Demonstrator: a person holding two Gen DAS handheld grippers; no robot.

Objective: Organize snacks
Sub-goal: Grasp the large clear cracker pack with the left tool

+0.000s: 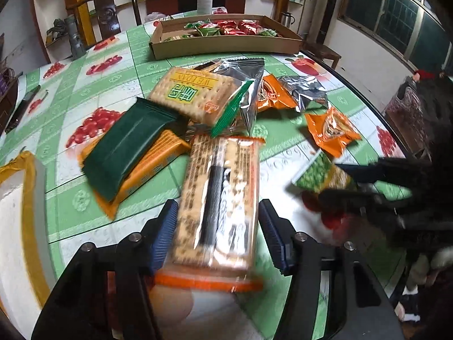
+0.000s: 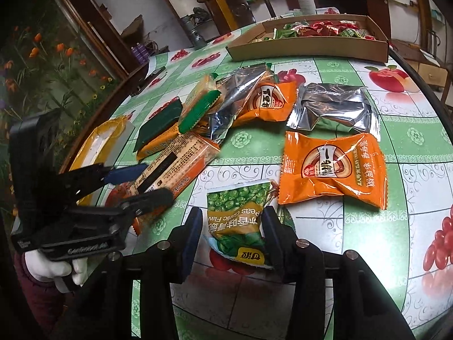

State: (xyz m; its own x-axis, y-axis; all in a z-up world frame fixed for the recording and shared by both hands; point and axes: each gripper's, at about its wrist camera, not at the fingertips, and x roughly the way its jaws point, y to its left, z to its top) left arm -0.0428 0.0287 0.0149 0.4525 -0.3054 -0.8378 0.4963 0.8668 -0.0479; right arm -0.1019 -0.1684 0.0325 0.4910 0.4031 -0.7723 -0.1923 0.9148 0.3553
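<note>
Left gripper (image 1: 216,229): pinches the long cracker pack (image 1: 219,198) across its width, blue pads against both long sides. The pack is stiff and narrow, so a grip across the short way suits it.
Cracker pack: its near end sits between the jaws; the far end points into the pile.
Right gripper (image 2: 233,228): pinches the green pea bag (image 2: 239,221) at the sides. The bag is soft, so its wrapper folds a little under the squeeze.
Pea bag: at the near edge of the table (image 2: 354,255), apart from the pile.
Loose snacks: the orange bag (image 2: 334,167) and silver bag (image 2: 334,110) lie flat, not sorted yet, I judge.
Pile: the dark green pack (image 1: 127,147) leans on other packs, so it is tilted.
Cardboard tray (image 1: 226,46): at the far side, with small red and green sweets; probably the place where the snacks must go.
</note>
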